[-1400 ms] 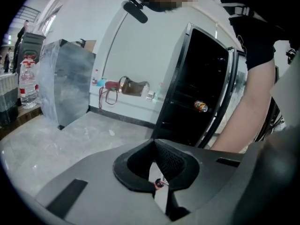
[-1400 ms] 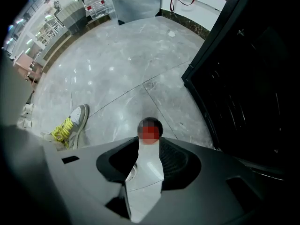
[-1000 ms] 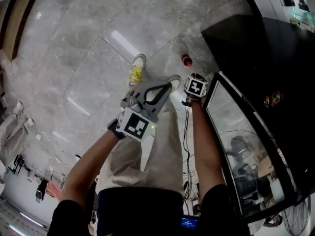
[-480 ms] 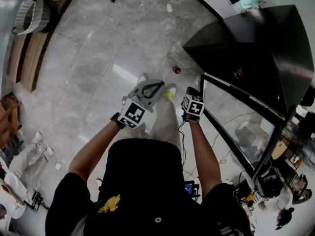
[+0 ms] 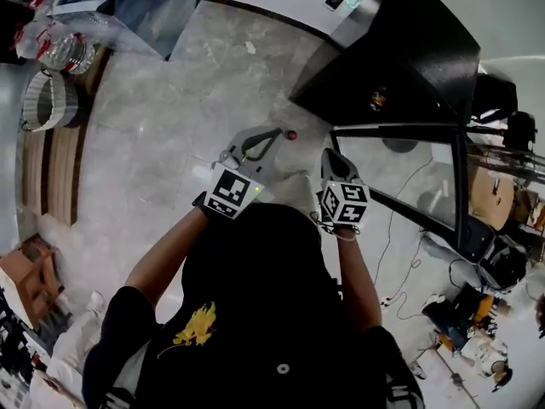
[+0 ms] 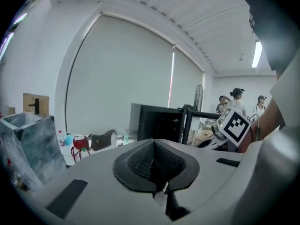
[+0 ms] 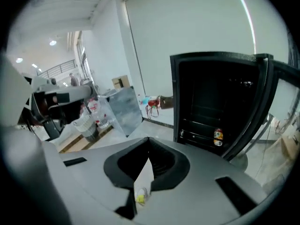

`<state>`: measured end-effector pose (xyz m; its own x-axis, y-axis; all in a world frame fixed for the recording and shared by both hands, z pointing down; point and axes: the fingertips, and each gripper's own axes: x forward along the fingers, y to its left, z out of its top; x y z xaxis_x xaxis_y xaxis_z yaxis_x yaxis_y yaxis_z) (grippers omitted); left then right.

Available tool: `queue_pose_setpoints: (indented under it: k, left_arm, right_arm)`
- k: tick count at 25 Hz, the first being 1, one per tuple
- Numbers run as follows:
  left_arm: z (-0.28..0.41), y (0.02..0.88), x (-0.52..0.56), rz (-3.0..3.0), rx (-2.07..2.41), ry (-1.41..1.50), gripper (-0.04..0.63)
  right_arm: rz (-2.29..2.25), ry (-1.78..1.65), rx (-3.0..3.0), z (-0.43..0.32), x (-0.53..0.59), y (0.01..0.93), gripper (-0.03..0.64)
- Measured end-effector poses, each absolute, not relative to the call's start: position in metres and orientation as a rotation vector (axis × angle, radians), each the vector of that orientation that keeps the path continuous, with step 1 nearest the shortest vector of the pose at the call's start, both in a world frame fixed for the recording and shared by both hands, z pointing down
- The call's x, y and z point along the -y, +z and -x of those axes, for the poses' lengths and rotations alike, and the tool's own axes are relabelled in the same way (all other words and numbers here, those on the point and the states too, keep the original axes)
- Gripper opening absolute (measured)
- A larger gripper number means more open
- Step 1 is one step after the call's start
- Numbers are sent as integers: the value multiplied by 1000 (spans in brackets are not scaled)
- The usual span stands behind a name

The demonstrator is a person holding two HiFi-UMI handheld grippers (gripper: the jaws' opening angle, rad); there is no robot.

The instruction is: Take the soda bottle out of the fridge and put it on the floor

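With the left hand-held gripper (image 6: 153, 153) and the right hand-held gripper (image 7: 149, 144) both pressed together on nothing, the soda bottle (image 5: 291, 135) is seen standing on the floor (image 5: 170, 126) near the fridge (image 5: 400, 49), where it could be toppled by a careless foot or by the open door (image 5: 396, 169) being swung shut.

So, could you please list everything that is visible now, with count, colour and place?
floor: one, grey marble, under everything
fridge: one, black, upper right, glass door open
soda bottle: one, red cap, on the floor near the fridge's corner
small container: one, yellow and red, low inside the fridge
basket: one, pale, far left
left hand-held gripper: one, grey, shut, empty
right hand-held gripper: one, grey, shut, empty
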<state>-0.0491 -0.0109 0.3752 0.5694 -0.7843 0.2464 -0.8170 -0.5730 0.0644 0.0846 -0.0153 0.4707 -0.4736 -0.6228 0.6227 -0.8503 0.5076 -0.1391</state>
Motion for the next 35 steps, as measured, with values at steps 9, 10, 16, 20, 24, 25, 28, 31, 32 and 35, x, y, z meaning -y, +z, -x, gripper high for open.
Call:
queue_pose_setpoints:
  k: [9, 10, 16, 20, 24, 25, 28, 31, 32, 35]
  left_arm:
    - [37, 316, -35, -2781, 1304, 259, 18]
    - [37, 311, -34, -2792, 1315, 256, 18]
    - [23, 280, -20, -2819, 1386, 169, 18]
    - [15, 272, -21, -2824, 1368, 164, 18]
    - [8, 266, -24, -2810, 1362, 111, 18]
    - [5, 264, -25, -2814, 1354, 98, 18]
    - [-8, 261, -27, -2847, 1315, 93, 18]
    - [-19, 260, -29, -2881, 1275, 96, 18]
    - [-22, 259, -28, -2892, 1268, 97, 18]
    - [-25, 254, -24, -2908, 1267, 93, 18]
  right_arm:
    - [-1392, 459, 2391, -87, -24, 366, -3]
    - [-1406, 445, 2398, -89, -24, 362, -3]
    - [-1454, 382, 2410, -116, -23, 345, -3]
    - [-1521, 358, 2384, -132, -28, 337, -3]
    - [-1592, 337, 2368, -146, -33, 326, -3]
    - [-1607, 327, 2367, -148, -35, 323, -3]
    - [-1634, 303, 2371, -155, -38, 316, -3]
    - [-1652, 276, 2376, -161, -41, 311, -3]
    - [-1658, 268, 2377, -163, -41, 309, -3]
    - [-1677, 252, 2376, -165, -42, 303, -3]
